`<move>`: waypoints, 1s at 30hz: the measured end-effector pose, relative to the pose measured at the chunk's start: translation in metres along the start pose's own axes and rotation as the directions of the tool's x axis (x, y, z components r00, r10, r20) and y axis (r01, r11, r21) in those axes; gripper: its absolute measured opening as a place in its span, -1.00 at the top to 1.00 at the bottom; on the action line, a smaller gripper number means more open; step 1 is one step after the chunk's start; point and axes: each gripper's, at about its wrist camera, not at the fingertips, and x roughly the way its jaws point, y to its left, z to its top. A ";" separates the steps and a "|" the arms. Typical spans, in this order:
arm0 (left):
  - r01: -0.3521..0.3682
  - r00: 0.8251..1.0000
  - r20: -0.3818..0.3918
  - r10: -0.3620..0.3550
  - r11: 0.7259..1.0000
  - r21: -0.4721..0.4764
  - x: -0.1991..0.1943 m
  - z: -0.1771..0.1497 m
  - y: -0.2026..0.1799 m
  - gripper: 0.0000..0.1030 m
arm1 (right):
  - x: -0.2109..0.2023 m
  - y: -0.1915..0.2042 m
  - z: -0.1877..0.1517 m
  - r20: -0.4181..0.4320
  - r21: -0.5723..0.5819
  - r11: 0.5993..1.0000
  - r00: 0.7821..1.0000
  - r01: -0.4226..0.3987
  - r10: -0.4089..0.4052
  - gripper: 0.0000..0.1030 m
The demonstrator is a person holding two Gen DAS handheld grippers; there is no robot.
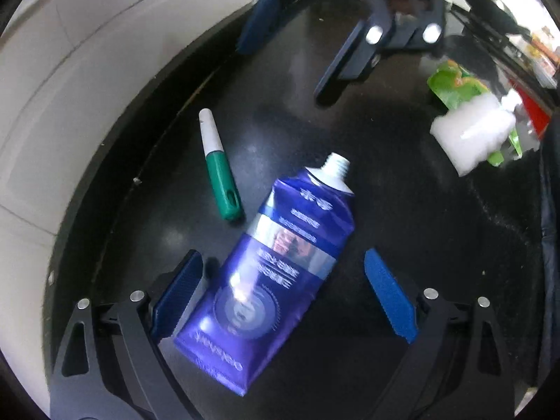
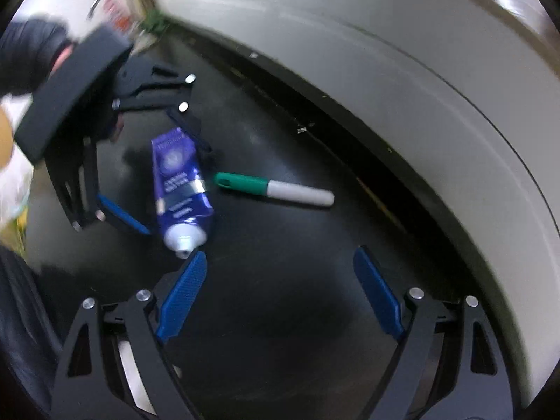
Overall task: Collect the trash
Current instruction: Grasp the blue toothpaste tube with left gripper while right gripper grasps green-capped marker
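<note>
Left wrist view: your left gripper (image 1: 283, 292) is spread wide around the purple tube (image 1: 276, 280), nothing pinched yet.
Green marker (image 1: 218, 168) lies just left on the black counter (image 1: 402, 217); your right gripper (image 2: 280, 295), also spread, holds nothing. Both pieces remain uncollected.

A glossy black tabletop (image 1: 402, 182) is carrying everything. A blue capless tube (image 1: 276, 266) and a green-and-white marker (image 1: 218, 171) are lying beside each other; a green wrapper (image 1: 455, 87) and white wad (image 1: 472, 133) are sitting well apart.
</note>
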 end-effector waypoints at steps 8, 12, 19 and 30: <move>0.006 0.999 0.045 -0.004 0.998 -0.055 -0.016 -0.007 -0.002 -0.08 | 0.025 0.002 0.027 -0.012 -0.174 0.982 0.997 -0.073 0.072 -0.60; -0.010 0.999 0.042 0.019 0.975 -0.222 -0.023 -0.013 0.003 0.00 | 0.042 0.011 0.043 -0.073 -0.277 0.955 0.993 -0.108 0.091 -0.51; -0.028 0.995 0.063 0.075 0.832 -0.554 -0.044 -0.046 -0.002 0.01 | 0.047 0.021 0.059 -0.123 -0.277 0.947 0.983 -0.165 0.135 0.72; -0.147 0.962 0.031 0.270 0.611 -0.778 -0.094 -0.065 -0.039 0.01 | -0.021 0.075 0.027 -0.023 0.063 0.997 0.999 -0.039 0.041 0.72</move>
